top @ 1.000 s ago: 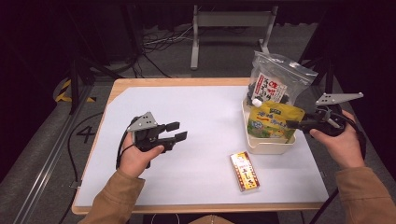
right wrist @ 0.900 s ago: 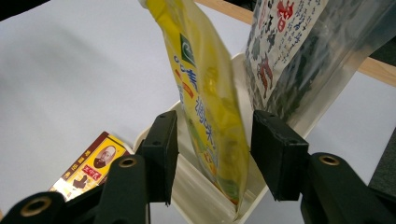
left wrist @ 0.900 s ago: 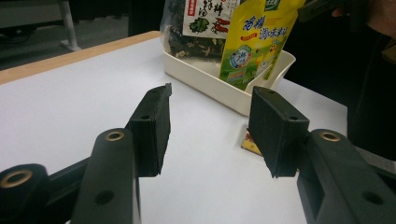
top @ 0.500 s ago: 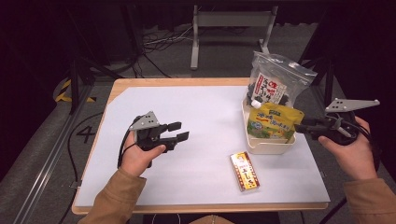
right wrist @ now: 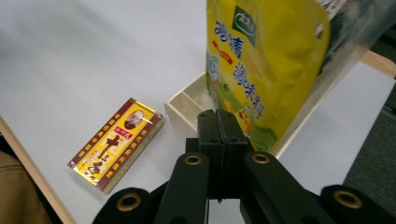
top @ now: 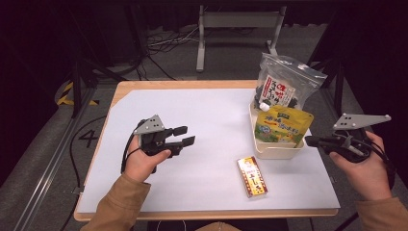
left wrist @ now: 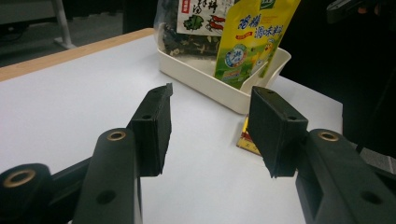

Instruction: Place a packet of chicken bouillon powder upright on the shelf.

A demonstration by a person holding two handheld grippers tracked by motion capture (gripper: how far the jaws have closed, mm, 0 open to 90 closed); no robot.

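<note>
Dim room, white table (top: 211, 120): yellow pouch (top: 284, 126) propped in cream tray (top: 274, 151), freshly freed, right gripper (top: 312, 141) just clamped empty beside it; left gripper (top: 185, 136) idle, half-open.

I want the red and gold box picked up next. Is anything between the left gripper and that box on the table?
Nothing visible. In the high view the left gripper hangs open over bare white tabletop, and the red and gold box lies flat in front of the cream bin, apart from it.
</note>
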